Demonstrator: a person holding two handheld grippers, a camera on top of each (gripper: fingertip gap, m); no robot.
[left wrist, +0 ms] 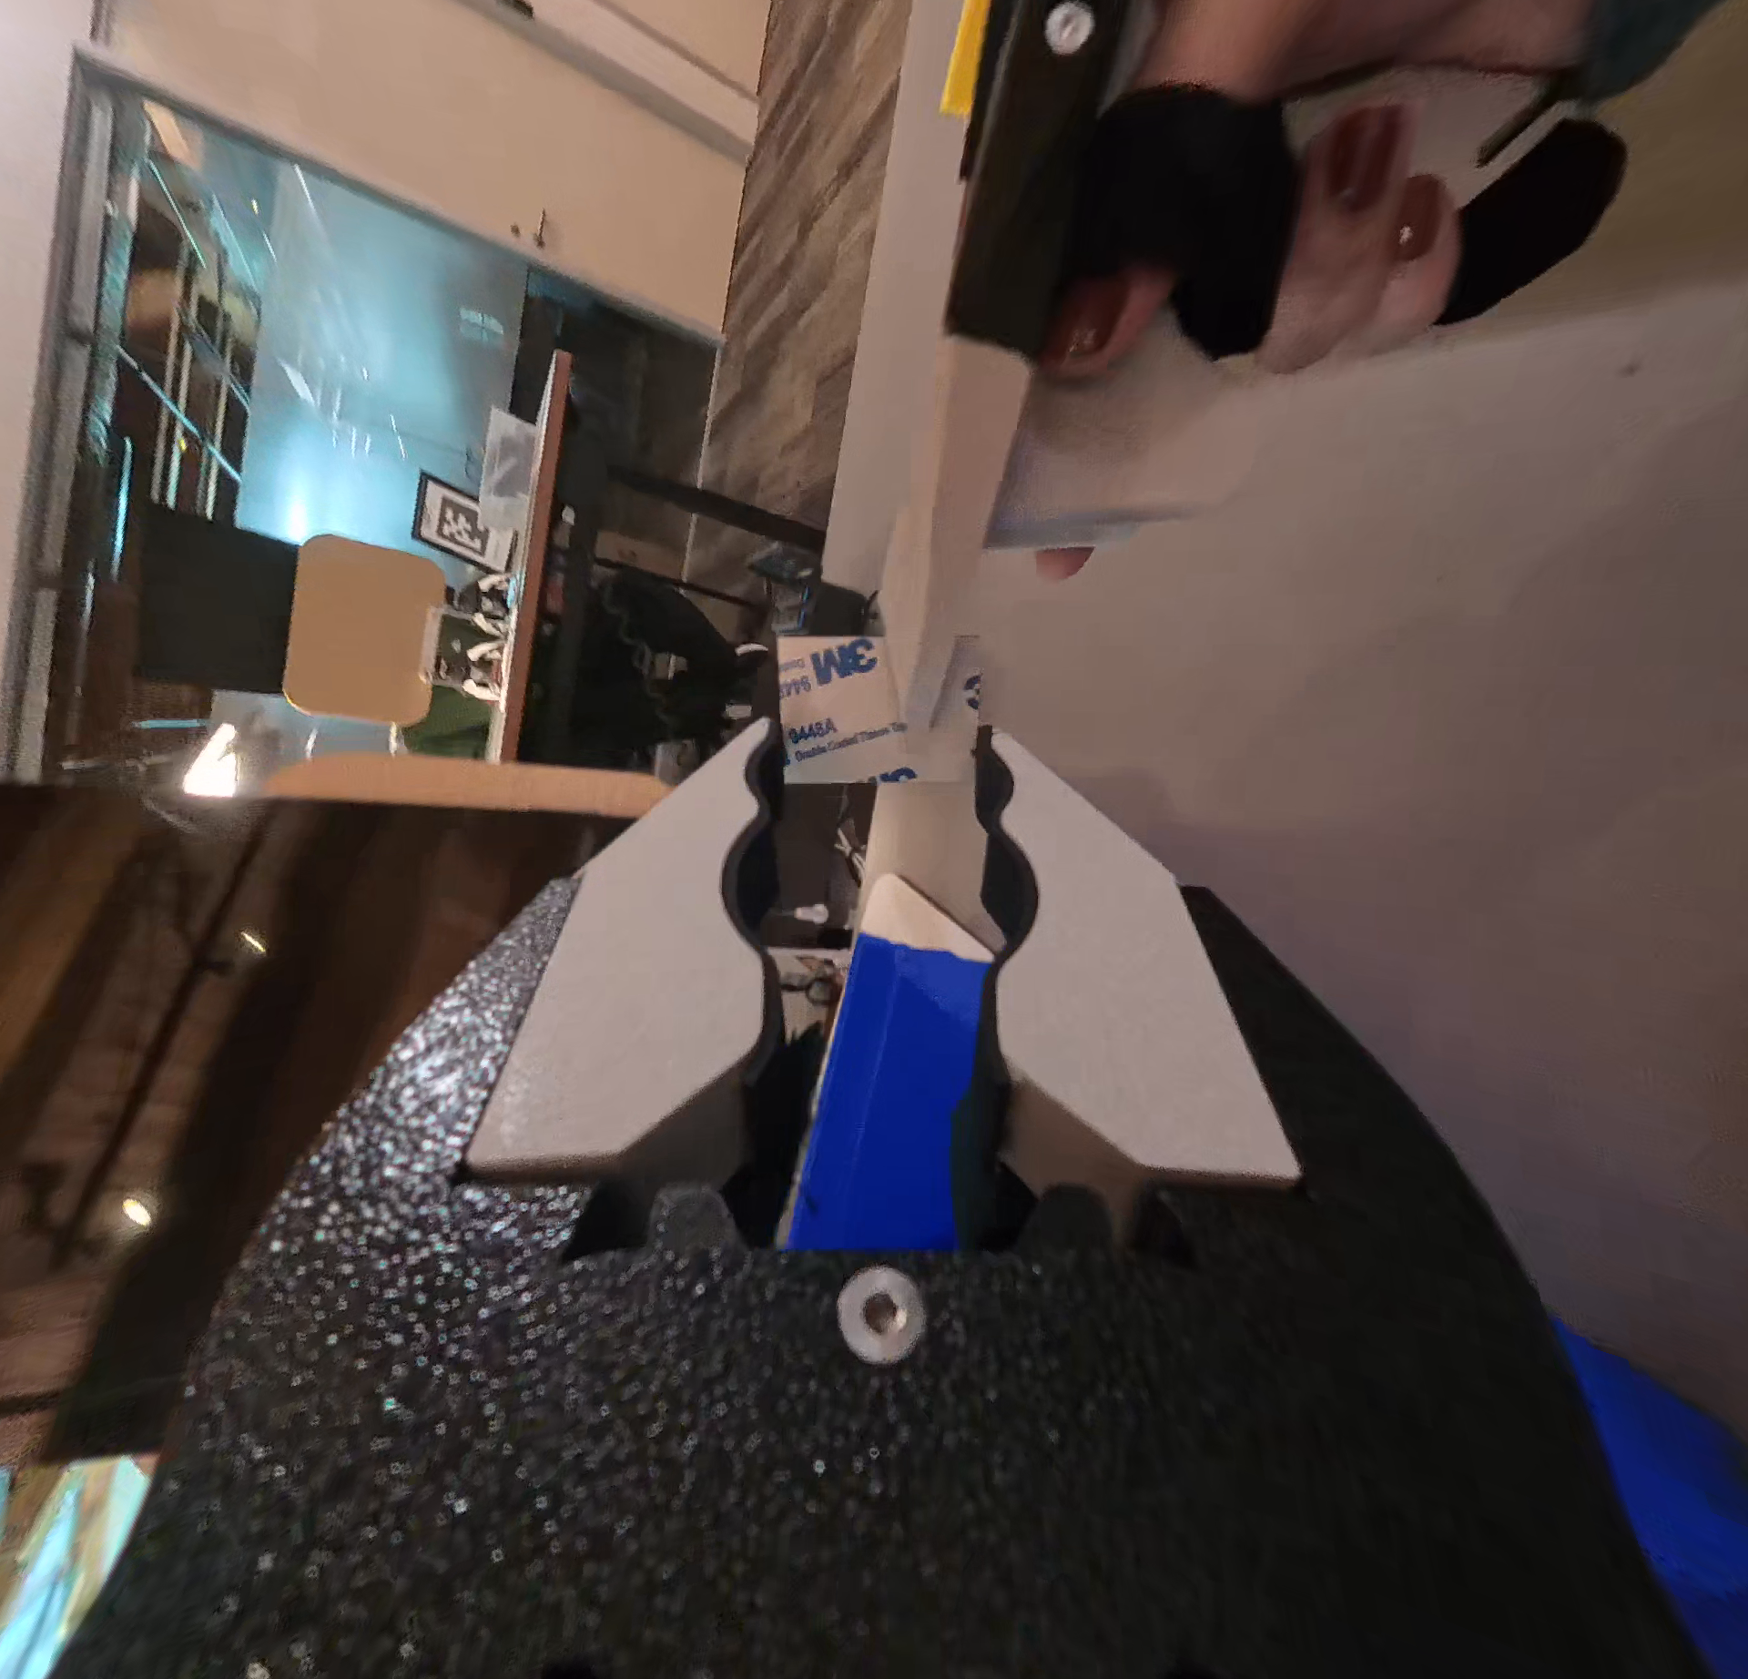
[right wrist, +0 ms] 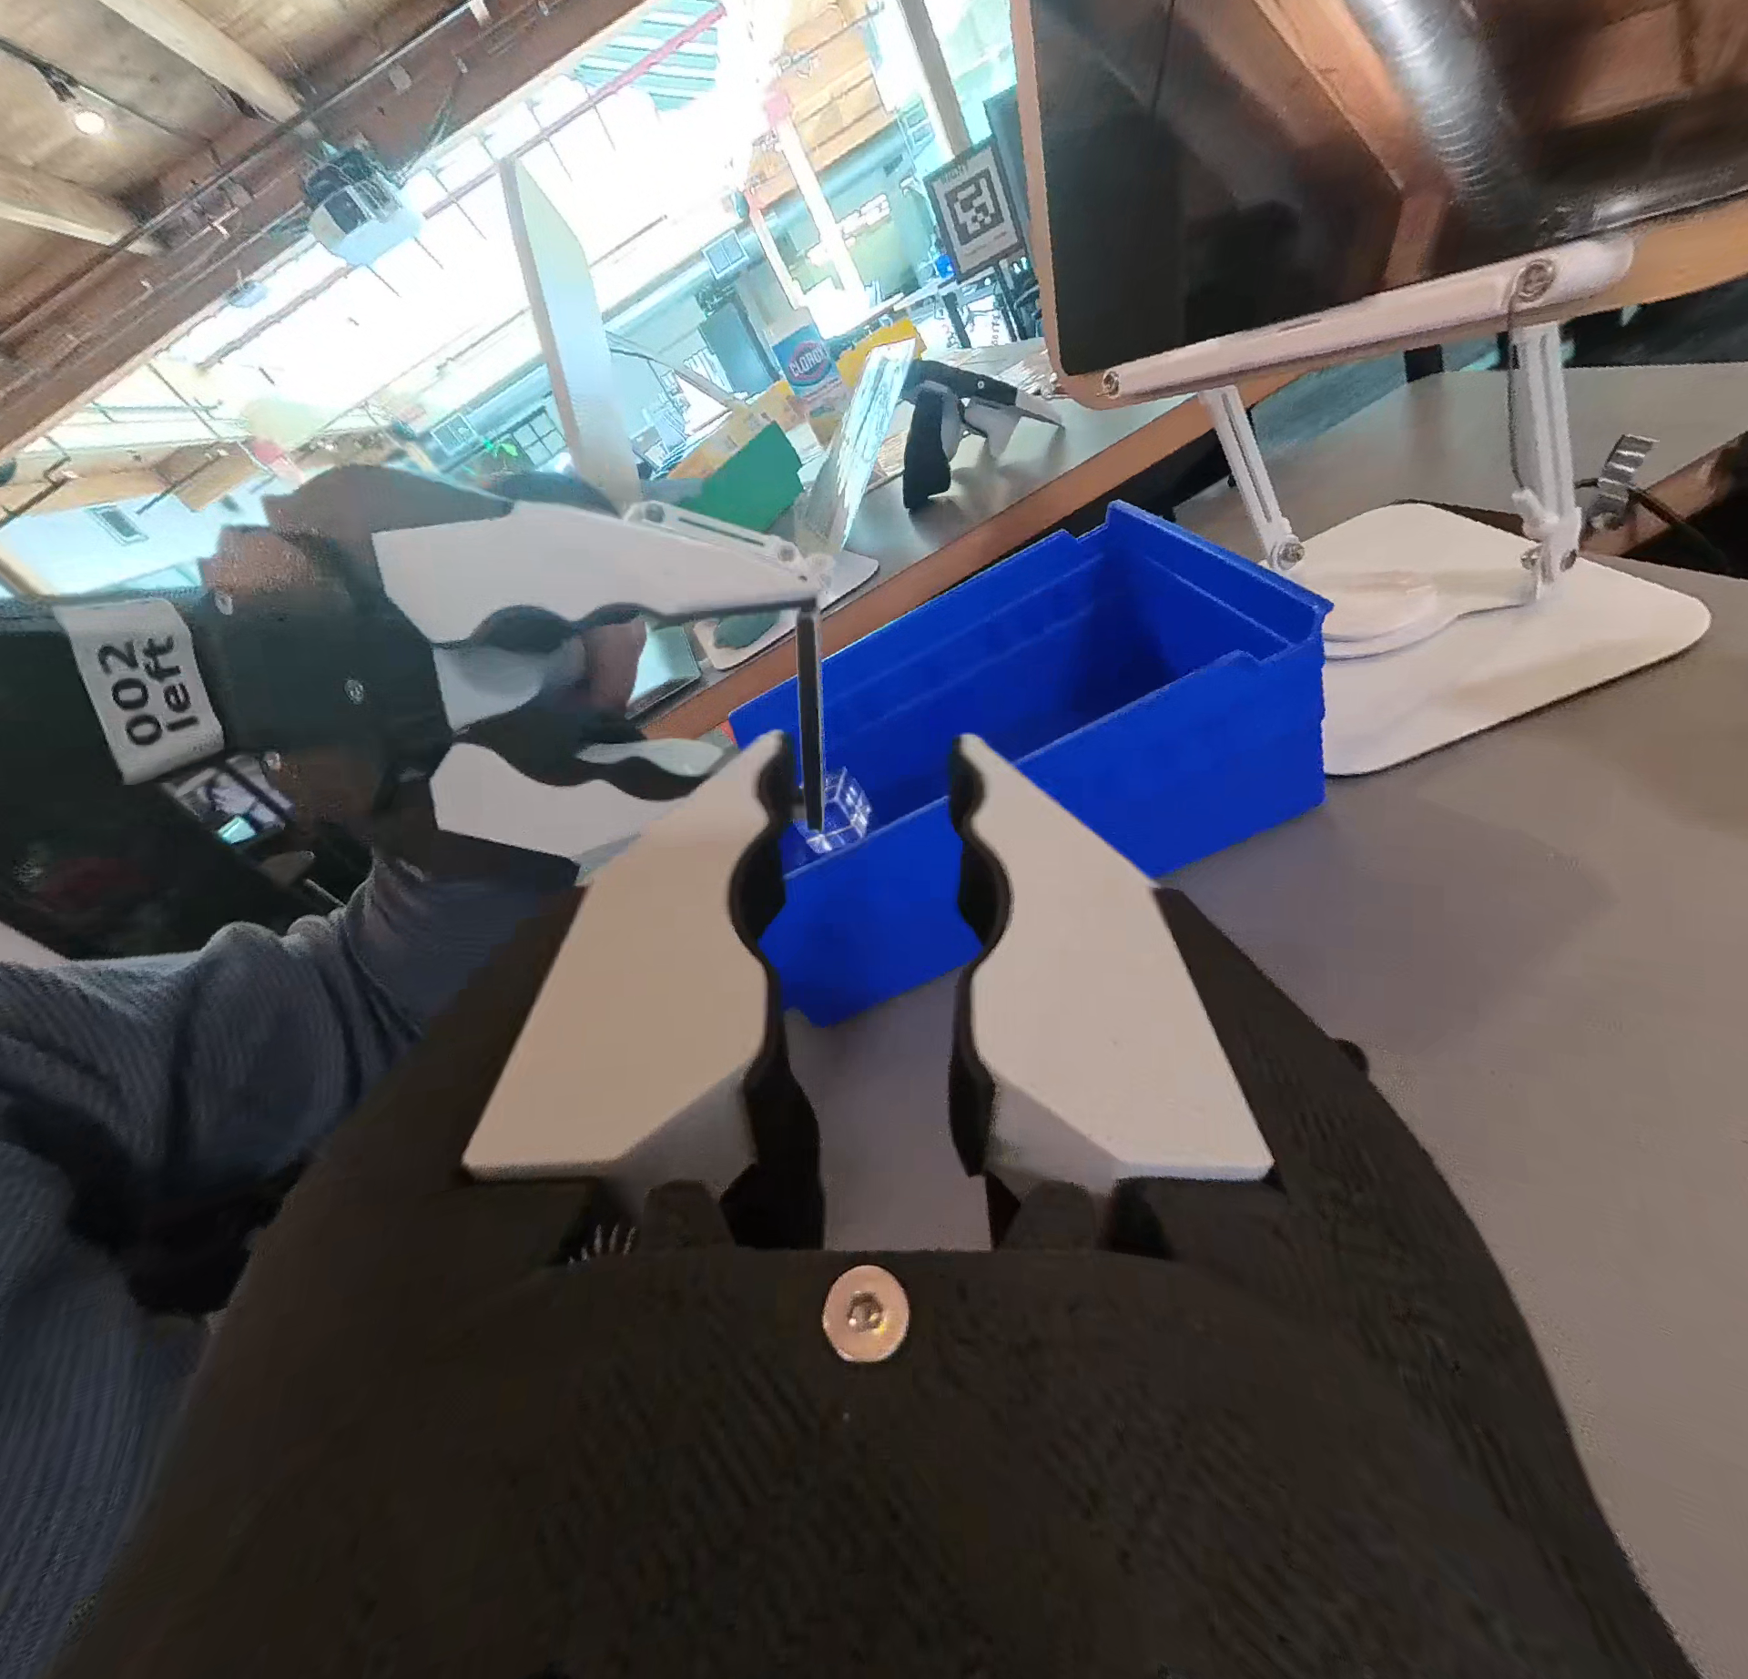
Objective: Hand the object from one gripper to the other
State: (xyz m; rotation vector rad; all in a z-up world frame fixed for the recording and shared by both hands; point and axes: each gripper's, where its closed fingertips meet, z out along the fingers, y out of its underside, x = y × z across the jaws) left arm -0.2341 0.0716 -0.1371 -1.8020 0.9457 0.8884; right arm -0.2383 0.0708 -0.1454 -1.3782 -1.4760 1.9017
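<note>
Spanning the gap of the left tongs point(right wrist: 766, 678), a thin dark rod point(right wrist: 806, 706) with a clear cube point(right wrist: 840, 815) at its lower end is carried upright over the near end of a blue bin point(right wrist: 1135, 782), which is set close to the far edge of the desk point(right wrist: 1419, 924). The rod appears to be clamped end to end, which would explain why those tongs are kept fairly wide, though the lower contact is hidden. The right tongs point(right wrist: 868, 754) are held wide and empty, just short of the rod and aimed at it. The shaft is probably left bare so that it can be taken crosswise. The handover is judged not yet made.
</note>
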